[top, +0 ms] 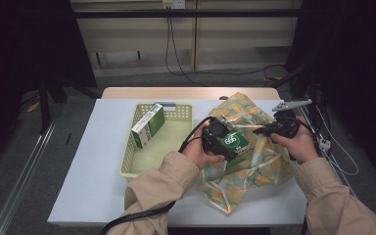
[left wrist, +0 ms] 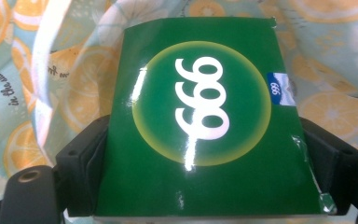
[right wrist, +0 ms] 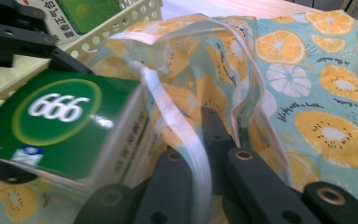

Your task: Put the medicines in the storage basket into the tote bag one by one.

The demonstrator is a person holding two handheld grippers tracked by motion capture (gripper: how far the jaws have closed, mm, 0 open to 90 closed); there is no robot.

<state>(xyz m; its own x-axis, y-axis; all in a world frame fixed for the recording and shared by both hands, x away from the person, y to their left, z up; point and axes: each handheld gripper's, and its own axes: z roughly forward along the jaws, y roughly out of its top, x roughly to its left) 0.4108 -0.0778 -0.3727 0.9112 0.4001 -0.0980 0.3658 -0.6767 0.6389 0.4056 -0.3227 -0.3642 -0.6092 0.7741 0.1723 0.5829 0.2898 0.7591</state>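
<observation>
A glossy green box printed with white digits sits clamped between the two black jaws of my left gripper. In the high view that box hangs over a fabric bag patterned with orange and lemon slices, and the left gripper holds it from the left. My right gripper is shut on the bag's white strap, lifting the bag's edge. From the right gripper view the green box is at the left, by the bag's opening. The right gripper is at the bag's far right side.
A pale yellow perforated basket stands left of the bag on the white table. A green-and-white box leans in the basket's far left corner. Cables run over the floor behind the table.
</observation>
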